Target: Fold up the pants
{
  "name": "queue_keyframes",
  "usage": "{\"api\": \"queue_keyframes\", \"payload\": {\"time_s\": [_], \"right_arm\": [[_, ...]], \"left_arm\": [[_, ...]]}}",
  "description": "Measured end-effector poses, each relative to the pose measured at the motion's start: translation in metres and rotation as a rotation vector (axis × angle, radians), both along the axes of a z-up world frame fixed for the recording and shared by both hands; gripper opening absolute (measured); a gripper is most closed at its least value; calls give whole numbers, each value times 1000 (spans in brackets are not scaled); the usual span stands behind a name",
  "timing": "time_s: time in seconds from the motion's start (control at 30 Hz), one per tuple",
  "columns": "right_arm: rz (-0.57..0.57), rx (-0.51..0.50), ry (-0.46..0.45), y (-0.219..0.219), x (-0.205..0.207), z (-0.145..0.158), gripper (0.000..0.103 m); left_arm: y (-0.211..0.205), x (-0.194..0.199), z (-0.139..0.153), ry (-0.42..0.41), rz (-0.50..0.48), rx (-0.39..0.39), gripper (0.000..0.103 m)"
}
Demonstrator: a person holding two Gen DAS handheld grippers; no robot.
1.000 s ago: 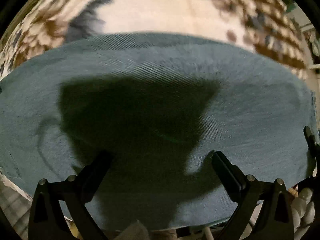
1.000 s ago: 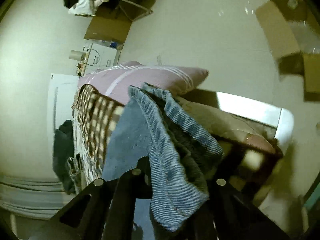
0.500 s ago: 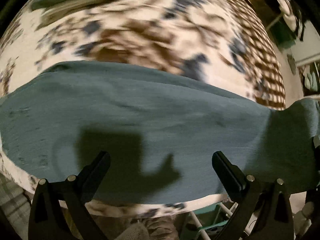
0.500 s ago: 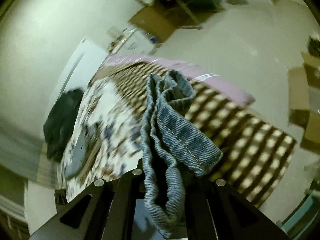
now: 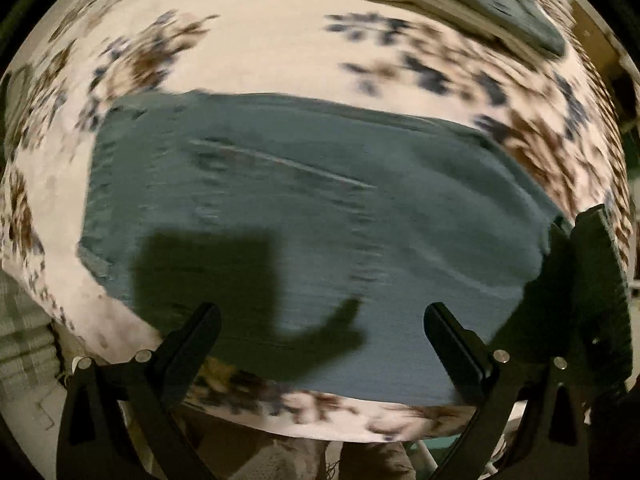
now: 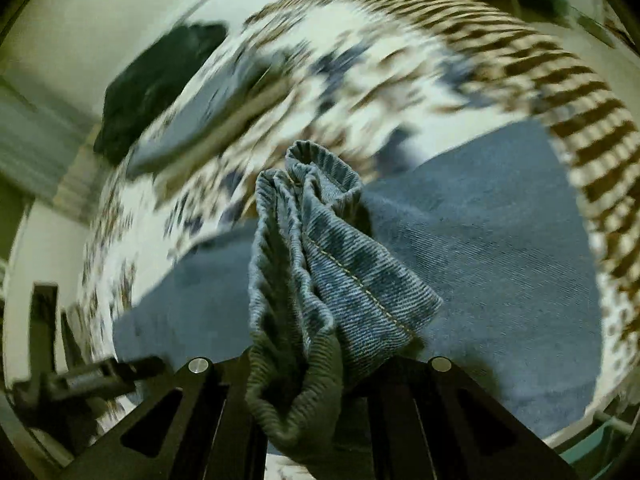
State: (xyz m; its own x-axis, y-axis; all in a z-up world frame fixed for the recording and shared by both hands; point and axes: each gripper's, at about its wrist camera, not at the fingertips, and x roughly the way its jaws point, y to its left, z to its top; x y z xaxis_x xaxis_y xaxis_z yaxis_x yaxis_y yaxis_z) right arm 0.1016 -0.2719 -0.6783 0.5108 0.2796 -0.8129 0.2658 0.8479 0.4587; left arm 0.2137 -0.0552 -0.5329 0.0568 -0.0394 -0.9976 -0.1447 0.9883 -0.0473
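Blue denim pants [image 5: 312, 216] lie flat across a patterned bedspread [image 5: 260, 52] in the left wrist view. My left gripper [image 5: 320, 320] hangs above them, pointing down, open, with nothing between its fingers. At the right edge of that view a dark fold of denim [image 5: 600, 280] is lifted off the bed. In the right wrist view my right gripper [image 6: 312, 364] is shut on a bunched hem of the pants [image 6: 320, 264], which sticks up between the jaws. The rest of the pants [image 6: 480, 240] spreads on the bed below it.
A folded blue garment [image 5: 500, 4] lies further up the bedspread, also the folded garment [image 6: 200, 116] in the right wrist view. A dark heap of clothes [image 6: 160, 80] sits at the bed's far corner. Pale floor [image 6: 60, 20] surrounds the bed. The left gripper's body [image 6: 80, 380] shows lower left.
Both grippers have swept along the bed and risen. The right gripper carried the held hem over the rest of the pants and rolled. The pants' end edge has come into the left view.
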Motion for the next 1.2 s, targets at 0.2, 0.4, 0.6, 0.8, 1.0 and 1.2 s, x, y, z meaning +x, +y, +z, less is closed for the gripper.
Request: {"api": "queue_keyframes", "payload": {"time_s": [0.2,0.4,0.6,0.8,1.0,1.2], "right_arm": [[175,-60,29,77,6,-20,7],[341,-164,188,123,16,-47,56],[313,119,183,75,-13,-13,88],[115,14,290,-7,-20,-16,90],[-24,-145,425,-61,-12,-29,96],[-85,-191,521,-80,-8,-47,96]], "left_arm": [[35,-3,-5,0,43,-1,103],[59,-7,4,-10,53,-39,103],[29,5,17,-31,24,-174,103],[-35,15,-1,-6,-76,-232,103],[-68,29,-27,-23,-203,-197,25],[-57,21,-8,-119,-215,-219,8]]}}
